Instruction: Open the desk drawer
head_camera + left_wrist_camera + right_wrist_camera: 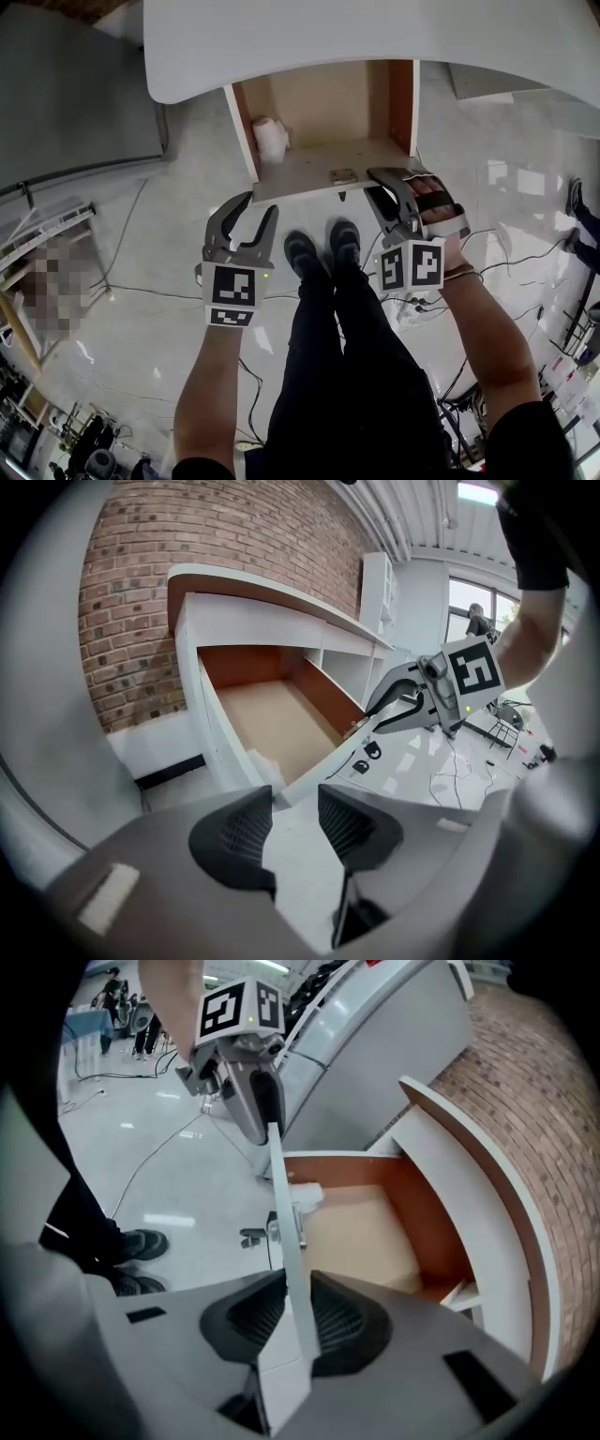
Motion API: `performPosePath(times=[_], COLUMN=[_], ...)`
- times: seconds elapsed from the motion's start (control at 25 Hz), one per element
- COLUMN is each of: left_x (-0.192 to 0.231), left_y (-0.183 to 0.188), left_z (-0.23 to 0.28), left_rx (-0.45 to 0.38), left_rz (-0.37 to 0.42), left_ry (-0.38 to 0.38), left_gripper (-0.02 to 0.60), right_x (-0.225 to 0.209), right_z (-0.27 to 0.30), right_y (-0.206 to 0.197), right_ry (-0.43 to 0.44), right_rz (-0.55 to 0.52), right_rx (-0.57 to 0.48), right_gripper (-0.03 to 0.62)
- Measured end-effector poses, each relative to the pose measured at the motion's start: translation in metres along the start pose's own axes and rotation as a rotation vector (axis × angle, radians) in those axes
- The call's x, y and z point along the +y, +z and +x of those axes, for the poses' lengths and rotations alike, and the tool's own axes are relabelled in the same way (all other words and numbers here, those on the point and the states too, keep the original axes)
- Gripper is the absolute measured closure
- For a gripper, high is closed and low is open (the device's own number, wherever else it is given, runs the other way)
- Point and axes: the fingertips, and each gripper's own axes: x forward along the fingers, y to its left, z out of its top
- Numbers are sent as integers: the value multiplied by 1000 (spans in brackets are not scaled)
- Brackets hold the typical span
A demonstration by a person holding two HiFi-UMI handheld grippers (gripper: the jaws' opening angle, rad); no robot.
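Drawer (323, 108) is seen pulled well out from under the white desk (375, 37), with a white roll-like object (271, 139) lying in its front left corner. Right gripper (292, 1318) is set over the right end of the drawer's front panel (309, 180); its jaws are parted only slightly, with the panel's thin edge standing between the pads and no firm clamp seen. Left gripper (295, 822) is held open and empty, jaws clearly apart, just off the panel's left corner and not touching it. Black shoes (319, 248) are seen on the floor below the panel
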Motion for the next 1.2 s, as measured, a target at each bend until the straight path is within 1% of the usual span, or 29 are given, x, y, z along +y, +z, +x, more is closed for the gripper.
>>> performPosePath(times=[0.2,0.32,0.44,0.6,0.68,0.8,0.96,1.04,1.2], left_x=[1,1,2,1,4,15,21,19,11], left_y=[-1,-1,-1,-1,8,24,53,67,104], left_z=[1,2,2,-8,-21,-48,-83,-95,-125], left_rx=[6,6,12,52,45,33,2,-10,-58], left_rz=[-14,-25,-27,-26,-32,-79,-124,-148,-218], left_ry=[2,3,3,10,27,60,92,99,104], left_gripper=[423,423,423,422,423,423,433,433,449], right_x=[2,2,0,-1,0,-3,-21,-28,-33], right_z=[1,1,1,-11,-24,-48,-82,-97,-130], right_y=[0,-1,0,5,10,21,34,38,56], right_ry=[45,54,37,41,60,85,86,94,137], right_rz=[-35,-33,9,95,127,183,334,389,435], right_rx=[-1,-3,-3,-27,-31,-40,-75,-81,-118], right_gripper=[510,511,510,496,493,491,491,491,491])
